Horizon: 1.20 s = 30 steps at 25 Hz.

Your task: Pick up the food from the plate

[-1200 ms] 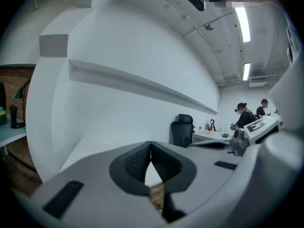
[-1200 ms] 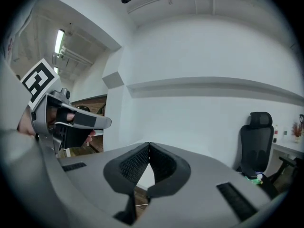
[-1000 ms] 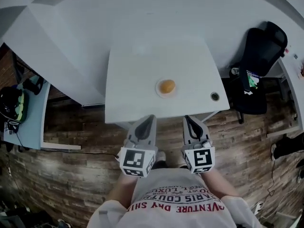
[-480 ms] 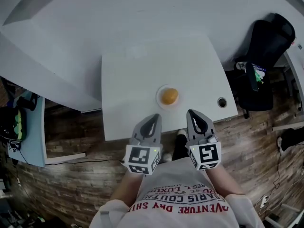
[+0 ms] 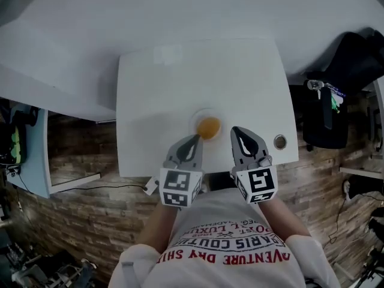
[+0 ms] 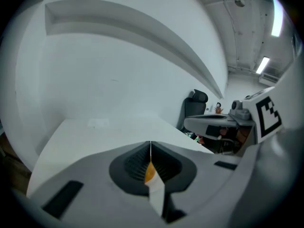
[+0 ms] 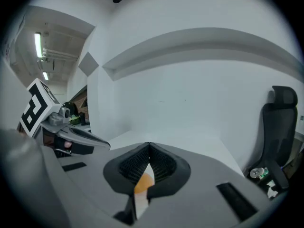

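A round orange piece of food (image 5: 208, 126) lies on a small white plate (image 5: 197, 117) near the front of the white table (image 5: 156, 101). My left gripper (image 5: 194, 138) is shut and empty, its tip just left of and in front of the plate. Just right of the plate, my right gripper (image 5: 236, 130) is also shut and empty. In the left gripper view the jaws (image 6: 150, 144) meet at the tip and the food (image 6: 148, 173) shows through the slit below. The right gripper view shows the same: tips (image 7: 149, 145) together, food (image 7: 144, 182) behind them.
A round cable hole (image 5: 279, 141) sits at the table's front right corner. A black office chair (image 5: 354, 59) with a bag stands to the right, also in the right gripper view (image 7: 280, 122). A light blue side table (image 5: 30, 155) is at the left. A white wall backs the table.
Both grippers have moved forward from off the table's front edge to either side of the plate. The head view has shifted closer over the table.
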Motion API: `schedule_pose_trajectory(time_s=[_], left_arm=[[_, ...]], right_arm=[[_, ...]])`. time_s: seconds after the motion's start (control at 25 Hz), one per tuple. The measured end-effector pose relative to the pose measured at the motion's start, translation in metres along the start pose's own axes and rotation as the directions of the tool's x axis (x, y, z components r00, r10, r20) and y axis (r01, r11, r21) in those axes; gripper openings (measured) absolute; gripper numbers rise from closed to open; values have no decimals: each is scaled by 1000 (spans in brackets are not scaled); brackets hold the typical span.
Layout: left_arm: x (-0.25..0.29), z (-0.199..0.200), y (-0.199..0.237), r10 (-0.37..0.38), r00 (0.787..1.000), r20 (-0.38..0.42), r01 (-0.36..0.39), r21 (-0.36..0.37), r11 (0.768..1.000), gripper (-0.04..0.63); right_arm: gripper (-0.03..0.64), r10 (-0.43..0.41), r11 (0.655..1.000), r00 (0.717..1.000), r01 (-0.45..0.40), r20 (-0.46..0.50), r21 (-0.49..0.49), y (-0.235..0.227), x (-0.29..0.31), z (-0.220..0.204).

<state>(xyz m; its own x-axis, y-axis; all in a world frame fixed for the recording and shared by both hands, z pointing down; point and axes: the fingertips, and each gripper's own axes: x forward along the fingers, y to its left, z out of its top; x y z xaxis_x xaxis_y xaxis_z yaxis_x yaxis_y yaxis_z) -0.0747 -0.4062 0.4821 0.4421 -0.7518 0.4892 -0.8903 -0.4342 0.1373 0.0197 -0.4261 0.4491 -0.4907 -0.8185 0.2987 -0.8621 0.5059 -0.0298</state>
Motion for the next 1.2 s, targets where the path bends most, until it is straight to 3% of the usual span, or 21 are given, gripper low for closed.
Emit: schedule_pose_trajectory(time_s=[0.32, 0.4, 0.68, 0.96, 1.2], left_arm=[[49, -37, -3, -53, 981, -189, 51, -14, 999, 25], [60, -45, -4, -75, 969, -235, 78, 2, 997, 167], [99, -81, -4, -71, 923, -377, 112, 87, 990, 401], [118, -120, -10, -143, 826, -546, 198, 43, 979, 414], [132, -131, -4, -108, 803, -586, 146, 17, 989, 414]], right_arm=[[11, 40, 993, 980, -16, -195, 119, -35, 35, -56], [11, 56, 991, 974, -26, -221, 134, -40, 40, -66], [11, 83, 986, 951, -34, -298, 165, -56, 54, -94], [11, 122, 978, 928, -52, -352, 202, -66, 66, -113], [11, 193, 969, 901, -112, -388, 222, -67, 73, -126]])
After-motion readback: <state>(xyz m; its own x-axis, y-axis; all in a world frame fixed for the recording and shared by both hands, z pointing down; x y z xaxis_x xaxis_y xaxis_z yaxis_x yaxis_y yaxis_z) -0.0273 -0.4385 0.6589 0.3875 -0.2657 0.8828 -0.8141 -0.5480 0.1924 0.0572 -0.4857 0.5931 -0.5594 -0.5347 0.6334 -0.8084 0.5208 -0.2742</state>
